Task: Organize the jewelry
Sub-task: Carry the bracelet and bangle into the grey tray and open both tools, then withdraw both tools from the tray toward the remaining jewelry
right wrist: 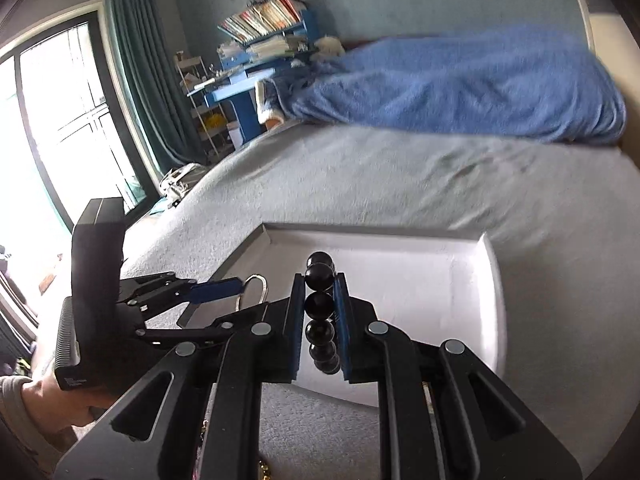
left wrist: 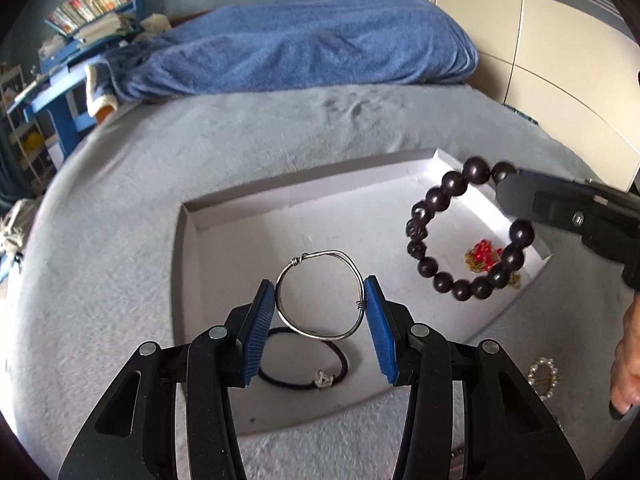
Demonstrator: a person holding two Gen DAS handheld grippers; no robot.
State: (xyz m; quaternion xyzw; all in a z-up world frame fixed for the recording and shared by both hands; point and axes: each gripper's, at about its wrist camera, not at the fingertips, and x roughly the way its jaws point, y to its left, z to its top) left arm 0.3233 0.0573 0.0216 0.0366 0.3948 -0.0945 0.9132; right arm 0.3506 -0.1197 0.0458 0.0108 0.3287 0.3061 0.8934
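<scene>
The left wrist view showed the left gripper (left wrist: 320, 300) with its blue ribbed fingers (left wrist: 262, 332) partly open and pressed against the two sides of a thin silver wire bangle (left wrist: 320, 256), held upright above a shallow white tray (left wrist: 240, 236) that lay on a bed covered in a grey fleece sheet (left wrist: 160, 152). Under the bangle, on the tray floor, lay a black elastic hair tie with a small silver charm (left wrist: 340, 360). Toward the tray's right end sat a red-beaded gold trinket (left wrist: 482, 254). The right gripper (left wrist: 516, 184) reached in from the right, and a bracelet of dark round wooden beads (left wrist: 436, 200) hung from it over that end of the tray. A pearl-rimmed round brooch (left wrist: 542, 376) rested on the sheet just outside the tray, near a hand (left wrist: 628, 364).

The right wrist view showed the right gripper's fingers (right wrist: 294, 320) nearly closed, pinching the beads edge-on above the tray. A rumpled blue blanket (right wrist: 460, 88) lay at the far end of the bed.
</scene>
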